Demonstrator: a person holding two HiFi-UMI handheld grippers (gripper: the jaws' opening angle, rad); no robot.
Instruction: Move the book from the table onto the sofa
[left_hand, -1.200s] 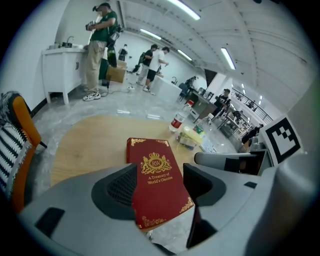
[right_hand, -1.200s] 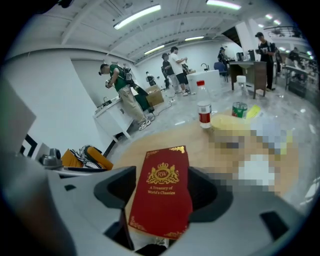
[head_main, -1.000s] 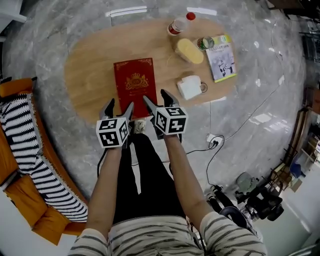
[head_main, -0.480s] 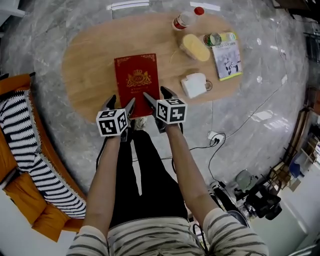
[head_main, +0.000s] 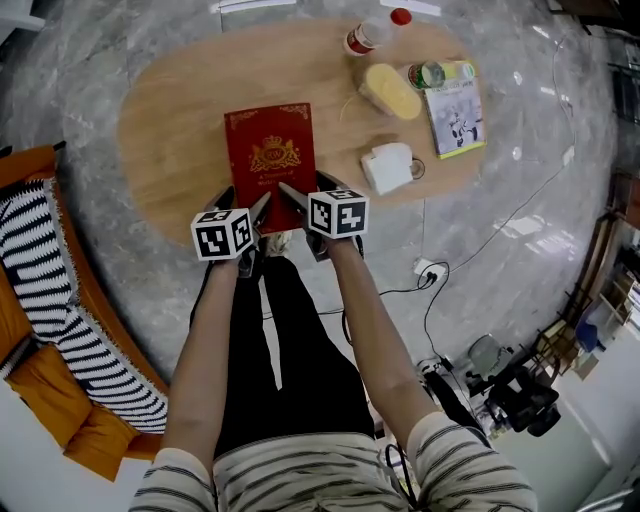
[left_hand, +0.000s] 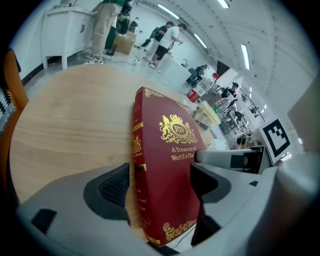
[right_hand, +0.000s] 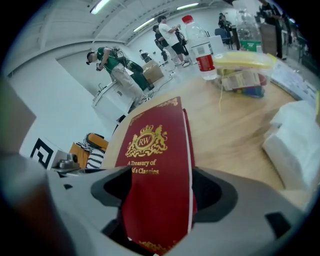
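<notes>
A red hardback book (head_main: 270, 155) with gold print lies flat on the oval wooden table (head_main: 170, 130). My left gripper (head_main: 243, 203) straddles the book's near left corner, and its jaws have just been opening. In the left gripper view the book (left_hand: 167, 150) runs between the jaws of the left gripper (left_hand: 160, 187), with a sliver of table showing beside the spine. My right gripper (head_main: 312, 190) straddles the near right corner, its jaws likewise just opened wider. In the right gripper view the book (right_hand: 155, 150) fills the gap of the right gripper (right_hand: 162, 192). Neither pair of pads presses on it.
An orange sofa (head_main: 40, 385) with a striped throw (head_main: 50, 290) curves along the left. On the table's far right stand a bottle (head_main: 372, 33), a yellow-lidded box (head_main: 390, 92), a magazine (head_main: 455, 118) and a white bundle (head_main: 388, 168). A cable and socket (head_main: 428, 275) lie on the floor.
Both grippers have sunk and slid onto the book's near edge, so their fingers now straddle its two near corners. Their jaws stand wider than before.
</notes>
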